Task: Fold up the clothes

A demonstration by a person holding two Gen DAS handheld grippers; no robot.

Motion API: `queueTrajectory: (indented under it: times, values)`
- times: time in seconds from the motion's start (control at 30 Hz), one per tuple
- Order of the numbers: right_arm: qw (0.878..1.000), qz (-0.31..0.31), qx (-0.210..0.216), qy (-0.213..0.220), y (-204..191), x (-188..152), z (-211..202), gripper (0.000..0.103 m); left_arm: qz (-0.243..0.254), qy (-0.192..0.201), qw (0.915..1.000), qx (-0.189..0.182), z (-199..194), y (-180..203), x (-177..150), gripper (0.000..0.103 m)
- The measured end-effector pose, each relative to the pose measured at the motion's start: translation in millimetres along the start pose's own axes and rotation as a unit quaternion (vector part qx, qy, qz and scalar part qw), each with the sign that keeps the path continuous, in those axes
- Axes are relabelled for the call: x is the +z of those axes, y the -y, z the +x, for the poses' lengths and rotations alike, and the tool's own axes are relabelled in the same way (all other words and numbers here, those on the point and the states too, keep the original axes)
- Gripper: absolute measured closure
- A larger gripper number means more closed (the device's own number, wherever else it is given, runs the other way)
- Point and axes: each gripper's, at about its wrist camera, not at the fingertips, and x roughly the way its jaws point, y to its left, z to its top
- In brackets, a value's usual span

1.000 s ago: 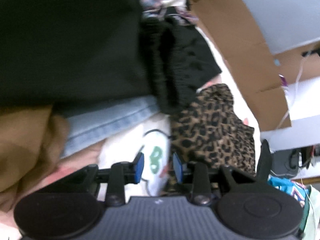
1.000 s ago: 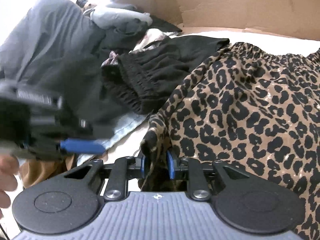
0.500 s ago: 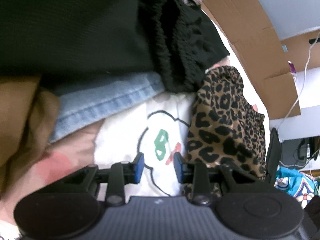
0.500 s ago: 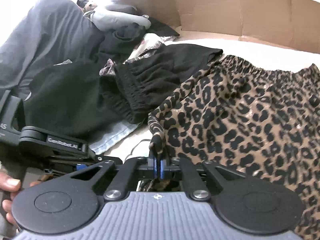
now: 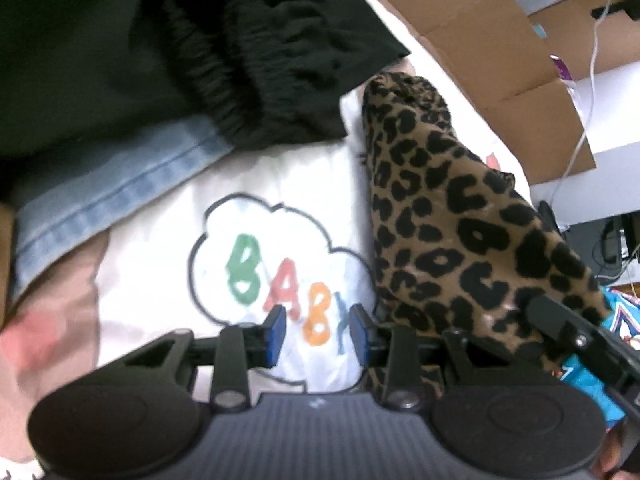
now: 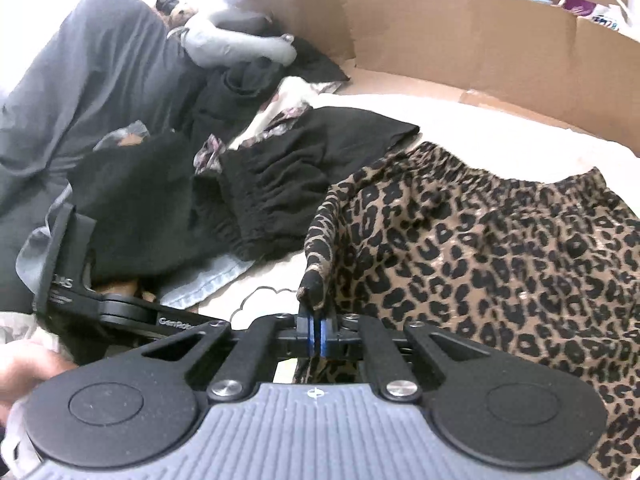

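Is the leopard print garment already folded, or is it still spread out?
Mostly spread. The leopard print garment lies open across the bed; only its near corner is lifted, pinched in the shut right tool.

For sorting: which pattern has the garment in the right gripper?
Leopard print garment, brown with black spots; right wrist view.

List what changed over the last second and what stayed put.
The right tool closed on a corner of the leopard-print fabric garment and lifted it. The left tool, jaws opening with nothing between them, slid over the white "BABY" print cloth. The black ruffled garment stayed.
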Motion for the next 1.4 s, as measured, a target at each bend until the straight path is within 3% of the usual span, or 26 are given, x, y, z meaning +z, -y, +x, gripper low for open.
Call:
queueTrajectory:
  times: [0.2, 0.6, 0.8, 1.07, 1.4]
  values:
    - [0.999, 0.002, -0.001, 0.034, 27, 11, -34, 0.102, 0.004, 0.005, 1.0000, -0.001, 61, 48, 26, 0.062]
    - [0.989, 0.109, -0.020, 0.098, 123, -1, -93, 0.102, 0.046, -0.010, 0.9987, 0.018, 161, 144, 39, 0.057]
    - [0.980, 0.148, -0.012, 0.130, 156, -14, -114, 0.102, 0.053, -0.023, 0.9982, 0.014, 152, 150, 4, 0.057]
    - [0.975, 0.173, -0.013, 0.141, 183, -31, -123, 0.103, 0.051, -0.049, 0.9975, 0.001, 247, 205, 1, 0.057]
    - [0.962, 0.220, -0.057, 0.149, 234, -60, -138, 0.103, 0.065, -0.058, 0.9962, 0.009, 313, 256, -2, 0.057]
